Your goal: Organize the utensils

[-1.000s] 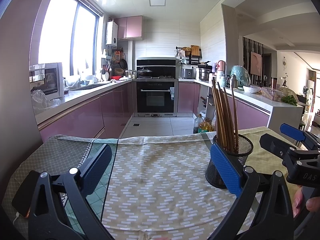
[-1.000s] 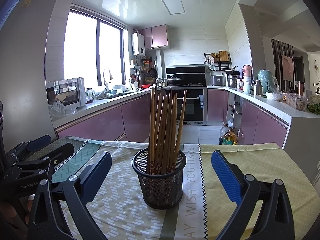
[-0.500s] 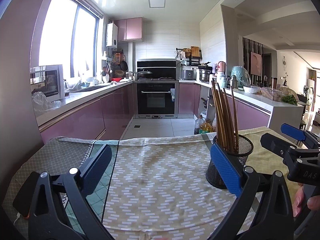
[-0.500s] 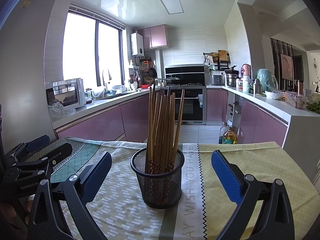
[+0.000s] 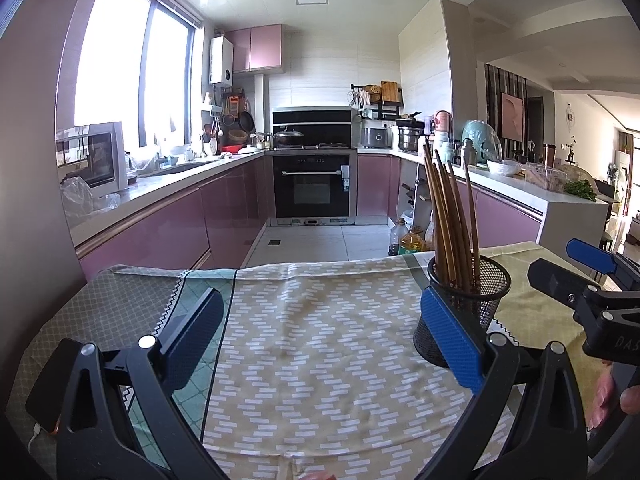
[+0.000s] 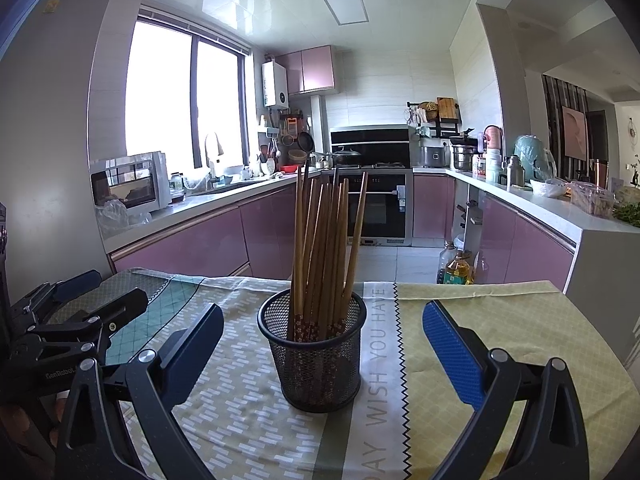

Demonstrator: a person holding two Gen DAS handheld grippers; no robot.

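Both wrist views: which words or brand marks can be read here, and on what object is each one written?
"AY WISH YOU HAVE": tablecloth, first word cut off.
"GenRobot": left gripper, body, text continues unreadably.
"DAS": right gripper, body, cut off by frame edge.
Oil bottle label: too small to read.

right tongs (image 6: 322, 344) slightly nearer mesh holder (image 6: 316, 360)

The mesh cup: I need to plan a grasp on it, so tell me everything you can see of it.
The mesh cup is a round black wire-mesh holder with a solid rim, standing upright on the patterned tablecloth. It holds a bunch of brown chopsticks, which stand upright and fan out slightly; their lower ends show a dark red pattern through the mesh. It sits between the open fingers of the right gripper, untouched by either.
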